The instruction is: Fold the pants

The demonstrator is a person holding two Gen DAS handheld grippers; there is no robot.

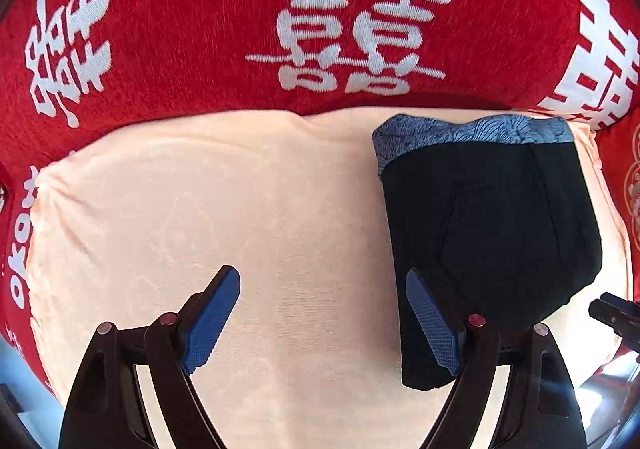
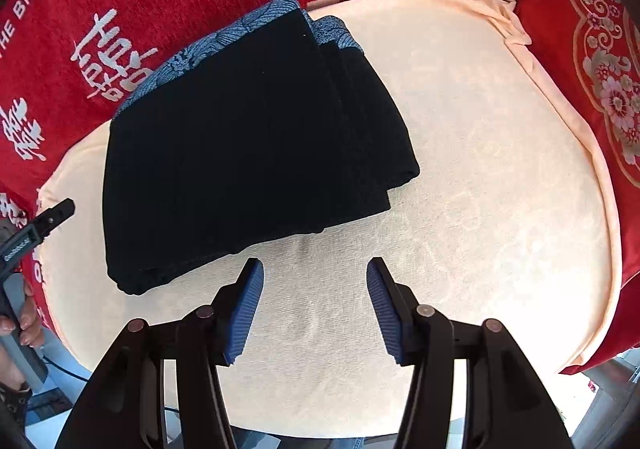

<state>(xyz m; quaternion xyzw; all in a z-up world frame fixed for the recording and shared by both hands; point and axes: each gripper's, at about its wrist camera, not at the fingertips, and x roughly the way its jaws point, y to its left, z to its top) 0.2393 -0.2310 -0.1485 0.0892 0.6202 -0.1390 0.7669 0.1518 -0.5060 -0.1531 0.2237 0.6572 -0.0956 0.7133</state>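
Note:
Black pants (image 1: 492, 233) with a blue patterned waistband lie folded into a compact stack on a peach cushion (image 1: 240, 209). In the left wrist view they sit at the right. My left gripper (image 1: 324, 289) is open and empty above the cushion, its right finger just in front of the pants' near left edge. In the right wrist view the folded pants (image 2: 248, 153) lie at upper left on the cushion (image 2: 480, 169). My right gripper (image 2: 316, 281) is open and empty, just in front of the pants' near right edge.
A red backrest with white characters (image 1: 352, 33) rises behind the cushion. A red embroidered pillow (image 2: 592, 69) lies at the right. The other gripper's tip shows at each view's edge (image 1: 612, 313) (image 2: 36, 229), the left one held by a hand (image 2: 24, 321).

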